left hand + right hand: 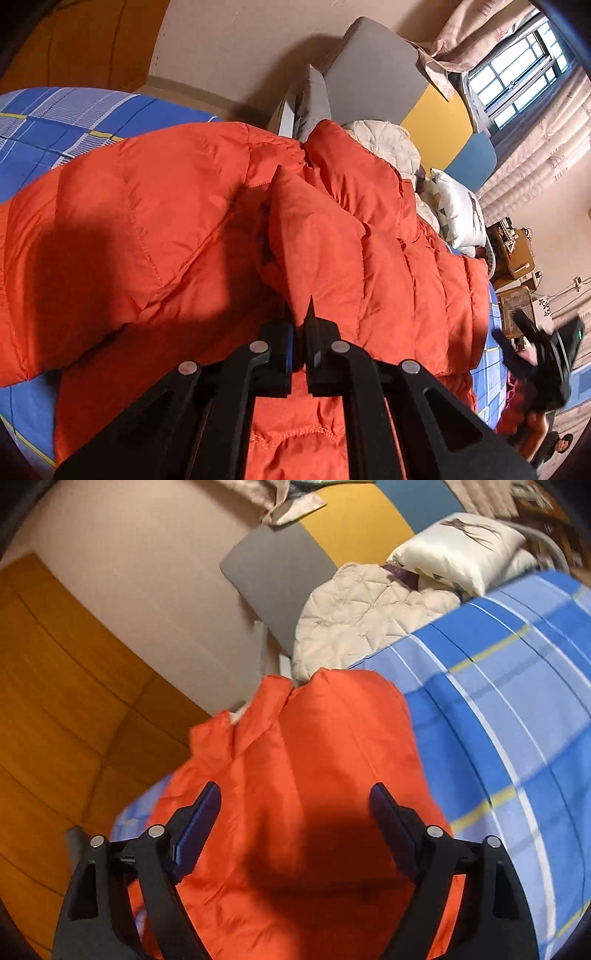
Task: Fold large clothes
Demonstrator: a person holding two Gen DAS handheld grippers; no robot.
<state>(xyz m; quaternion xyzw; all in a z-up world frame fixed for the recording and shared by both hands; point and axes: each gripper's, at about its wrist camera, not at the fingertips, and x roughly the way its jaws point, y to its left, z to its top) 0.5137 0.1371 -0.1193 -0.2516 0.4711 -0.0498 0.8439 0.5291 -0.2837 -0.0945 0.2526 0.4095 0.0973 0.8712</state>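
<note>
The right gripper (295, 805) hangs over an orange padded jacket (314, 775) with its two blue-padded fingers (201, 819) spread wide, nothing pinched between them. The jacket fills the space between and beyond the fingers, lying on a bed covered by a blue checked sheet (498, 709) that stretches off past the right finger. Beyond the jacket's far end sits a cream quilted garment (362, 616), with a white pillow (461, 550) further on. Left of the fingers, wooden flooring (55, 701) shows.
</note>
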